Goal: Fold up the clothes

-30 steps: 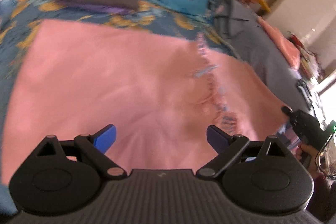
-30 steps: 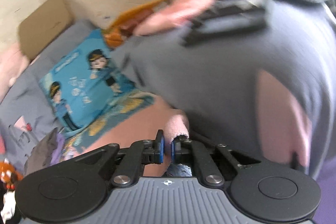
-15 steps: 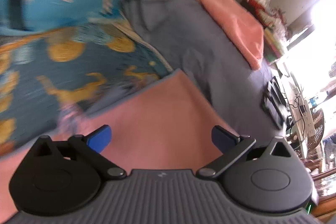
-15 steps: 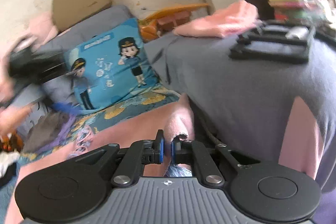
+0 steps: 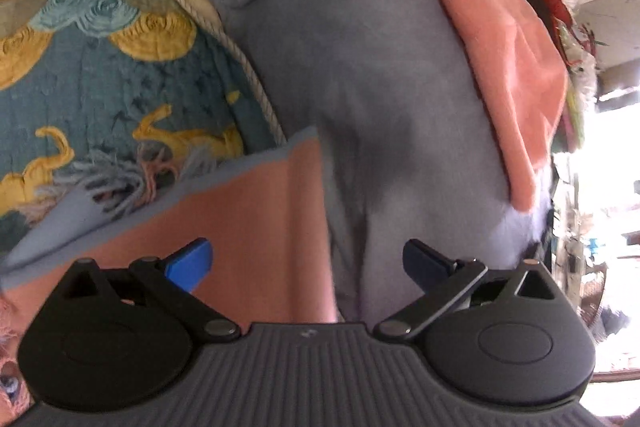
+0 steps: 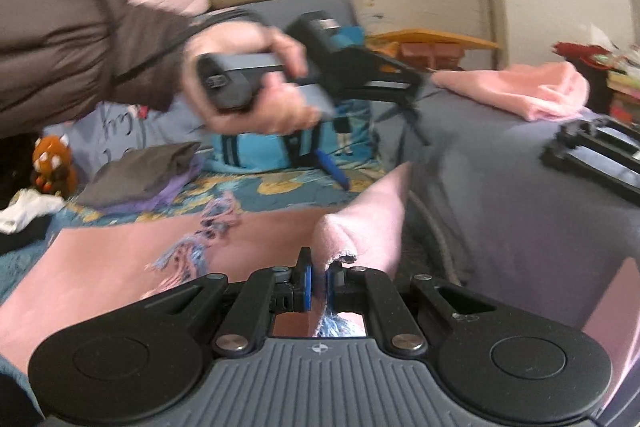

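Right gripper (image 6: 318, 283): jaws clamped on bunched corner of pink cloth (image 6: 120, 267), blue fringe poking out behind pads. Cloth spread flat on patterned blue-yellow bedspread (image 5: 100, 87), far corner (image 5: 304, 155) overlapping grey sheet (image 5: 360, 67). Left gripper (image 5: 306, 263): jaws spread wide, nothing between them, hovering over that far corner. Seen from right wrist view: left hand (image 6: 256, 83) gripping handle, brown sleeve (image 6: 72, 39) above cloth. Second pink cloth (image 6: 520, 87) heaped on grey sheet, well apart.
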A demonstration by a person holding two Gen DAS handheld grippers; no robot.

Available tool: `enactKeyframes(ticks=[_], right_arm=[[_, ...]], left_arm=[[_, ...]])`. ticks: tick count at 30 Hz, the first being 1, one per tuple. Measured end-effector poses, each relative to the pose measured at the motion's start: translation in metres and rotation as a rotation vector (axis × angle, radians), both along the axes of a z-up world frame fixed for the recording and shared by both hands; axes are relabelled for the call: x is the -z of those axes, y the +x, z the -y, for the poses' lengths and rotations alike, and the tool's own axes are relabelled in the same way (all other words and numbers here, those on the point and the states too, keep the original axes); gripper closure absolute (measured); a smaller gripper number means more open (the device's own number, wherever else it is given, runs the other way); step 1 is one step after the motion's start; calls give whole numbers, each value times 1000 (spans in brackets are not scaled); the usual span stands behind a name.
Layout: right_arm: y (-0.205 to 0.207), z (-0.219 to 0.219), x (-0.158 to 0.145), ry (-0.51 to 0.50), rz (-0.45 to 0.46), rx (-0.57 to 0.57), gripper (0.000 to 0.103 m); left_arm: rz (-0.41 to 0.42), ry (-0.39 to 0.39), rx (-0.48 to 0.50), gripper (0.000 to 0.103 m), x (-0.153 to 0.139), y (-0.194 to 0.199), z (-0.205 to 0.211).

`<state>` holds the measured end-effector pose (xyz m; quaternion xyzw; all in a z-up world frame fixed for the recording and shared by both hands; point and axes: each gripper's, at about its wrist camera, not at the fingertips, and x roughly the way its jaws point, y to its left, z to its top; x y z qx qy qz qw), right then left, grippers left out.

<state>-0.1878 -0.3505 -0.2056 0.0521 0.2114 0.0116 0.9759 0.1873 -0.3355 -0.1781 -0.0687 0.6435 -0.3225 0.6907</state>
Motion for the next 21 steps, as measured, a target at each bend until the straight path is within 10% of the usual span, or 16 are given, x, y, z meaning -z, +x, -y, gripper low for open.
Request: enactKeyframes(ticks=[6,11,21], right_arm=[[-7,-10,-1,-16,-12,-46,96],[-10,-7,-2,4,-36,-4,96],[-14,-7,-12,24,-61,16,96]], left_arm=[[139,160,32,15,4,-16,19],[222,249,33,84,8,-29,22],[292,228,24,90,-9,-39,1]])
